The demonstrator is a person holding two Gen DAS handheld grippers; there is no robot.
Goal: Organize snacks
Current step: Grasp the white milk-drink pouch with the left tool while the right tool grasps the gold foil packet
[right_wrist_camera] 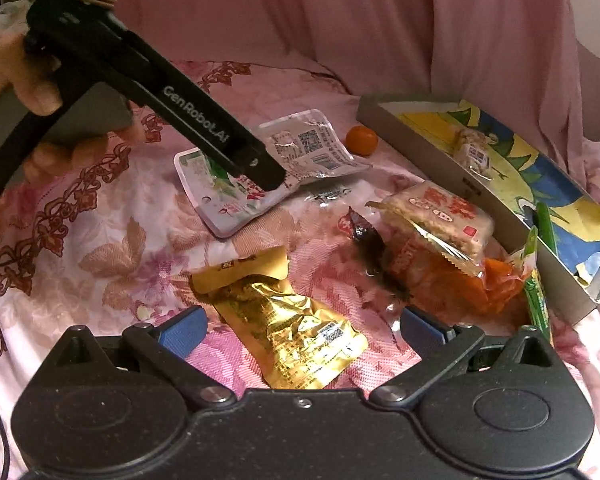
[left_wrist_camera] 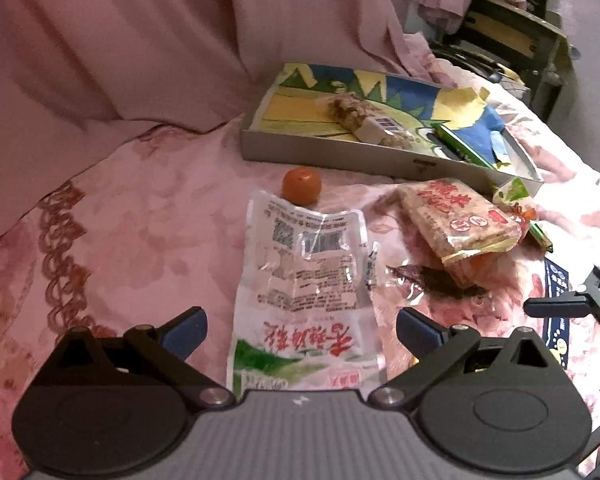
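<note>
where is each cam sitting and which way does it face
Left wrist: on the left hand-held gripper, jaws open, facing the white snack bag and tray.
Right wrist: on the right hand-held gripper, jaws open over the gold packet; shows the left gripper and the person's hand.
Shared: white bag, orange, tray.

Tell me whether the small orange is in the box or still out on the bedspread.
Out. The orange sits on the pink bedspread, just outside the near wall of the box; only a snack bar lies inside.
</note>
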